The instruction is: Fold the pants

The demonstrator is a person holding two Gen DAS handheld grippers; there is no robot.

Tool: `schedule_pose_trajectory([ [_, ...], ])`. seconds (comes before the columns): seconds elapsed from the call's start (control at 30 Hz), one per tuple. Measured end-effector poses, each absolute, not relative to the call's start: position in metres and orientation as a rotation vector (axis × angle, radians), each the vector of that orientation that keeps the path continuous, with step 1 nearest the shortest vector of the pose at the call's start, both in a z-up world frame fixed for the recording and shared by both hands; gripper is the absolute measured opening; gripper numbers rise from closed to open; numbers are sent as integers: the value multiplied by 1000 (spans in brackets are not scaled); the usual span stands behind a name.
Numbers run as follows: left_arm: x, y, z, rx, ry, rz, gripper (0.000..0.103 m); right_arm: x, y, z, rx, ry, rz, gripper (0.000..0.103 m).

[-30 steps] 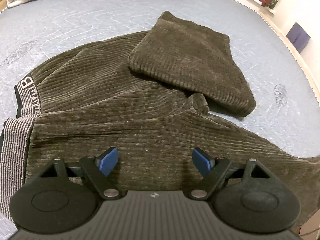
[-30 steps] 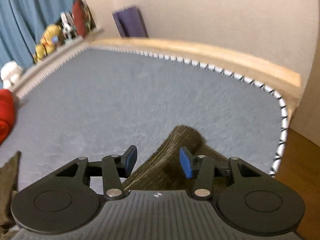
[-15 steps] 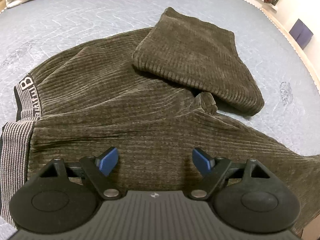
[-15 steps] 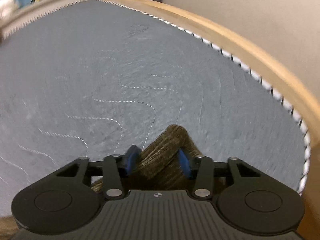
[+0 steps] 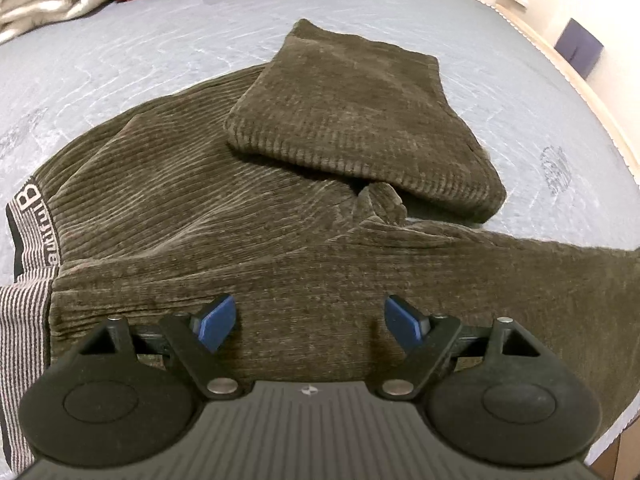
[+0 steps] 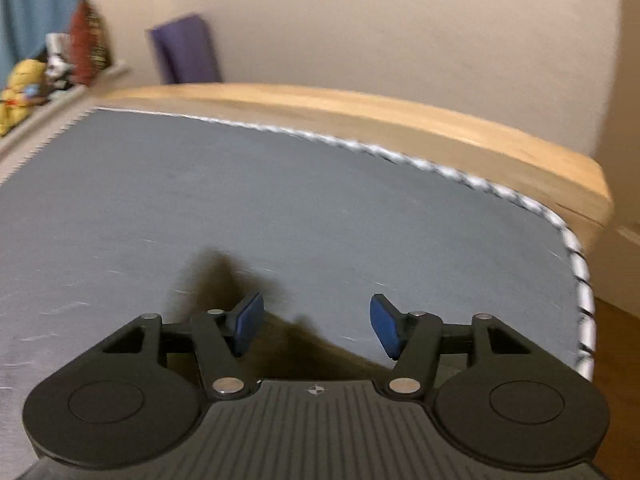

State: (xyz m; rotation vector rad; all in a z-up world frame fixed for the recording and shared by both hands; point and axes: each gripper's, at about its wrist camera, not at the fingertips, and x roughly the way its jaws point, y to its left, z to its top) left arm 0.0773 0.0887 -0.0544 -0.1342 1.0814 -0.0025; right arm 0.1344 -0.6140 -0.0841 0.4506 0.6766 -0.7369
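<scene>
Grey quilted mattress point(image 5: 168, 52) in a wooden bed frame point(image 6: 460, 136); pale wall behind. Left gripper point(image 5: 308, 322): jaws wide, nothing between the pads, hovering over the thigh area of the brown corduroy pants point(image 5: 208, 216). Right gripper point(image 6: 316, 326): jaws have just been opening; pads stand apart, not pressing; a blurred tip of brown cloth lies by the left pad. Outward: one pant leg point(image 5: 360, 128) is already folded back over the seat; the other runs off to the right, unfolded. Waistband point(image 5: 28, 232) at left. Judged: early-to-mid fold, second leg and final folds remain.
</scene>
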Motion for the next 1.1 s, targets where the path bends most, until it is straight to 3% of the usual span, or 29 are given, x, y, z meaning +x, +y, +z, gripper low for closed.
schedule_pose_trajectory([
  [0.37, 68, 85, -44, -127, 1063, -40, 86, 44, -641, -99, 608, 812, -631, 62],
  [0.43, 67, 83, -42, -120, 1058, -40, 86, 46, -627, -98, 496, 838, -597, 40],
  [0.47, 66, 82, -42, -118, 1056, -40, 86, 47, -622, -97, 452, 845, -590, 22],
  [0.5, 65, 81, -41, -117, 1055, -40, 86, 47, -620, -95, 429, 839, -596, 15],
  [0.6, 63, 78, -40, -116, 1051, -43, 86, 32, -623, -73, 428, 751, -758, 12],
  [0.77, 61, 69, -47, -62, 1077, -87, 86, 13, -635, -92, 576, 890, -921, 20],
  [0.9, 58, 64, -58, -45, 1124, -165, 86, 10, -620, -68, 412, 771, -969, 35],
  [0.97, 54, 62, -60, -31, 1134, -226, 85, 13, -608, -55, 361, 710, -886, 36],
  [1.03, 49, 63, -64, -15, 1135, -276, 77, 19, -594, -50, 356, 668, -753, 40],
  [1.1, 43, 63, -76, 28, 1173, -296, 65, 30, -586, -52, 396, 681, -602, 58],
])
